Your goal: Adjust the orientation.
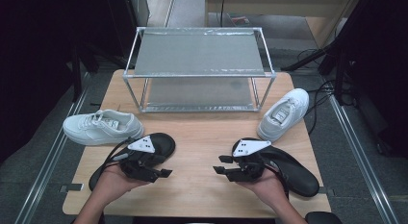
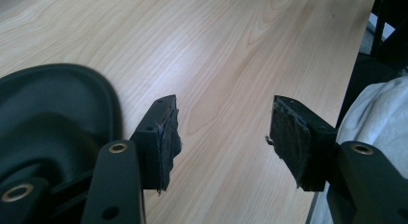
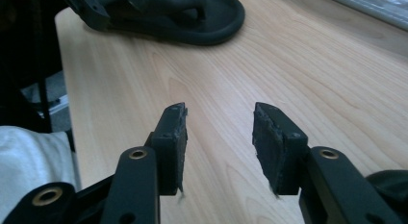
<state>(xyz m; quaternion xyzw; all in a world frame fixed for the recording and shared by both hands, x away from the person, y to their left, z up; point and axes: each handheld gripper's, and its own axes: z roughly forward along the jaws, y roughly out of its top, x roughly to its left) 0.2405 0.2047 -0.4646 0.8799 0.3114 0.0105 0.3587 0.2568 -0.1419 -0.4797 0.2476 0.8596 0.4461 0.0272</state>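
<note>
My left gripper hovers over the front left of the wooden table, jaws open and pointing right, nothing between them. A black sandal lies right under and behind it, its rim at the left of the left gripper view. My right gripper faces it from the front right, also open and empty. A second black sandal lies beneath the right hand. The right gripper view looks across bare wood to the far black sandal.
A white sneaker rests at the table's left edge, another at the right edge. A two-tier metal shelf rack stands at the back middle. A person's light clothing shows past the front edge.
</note>
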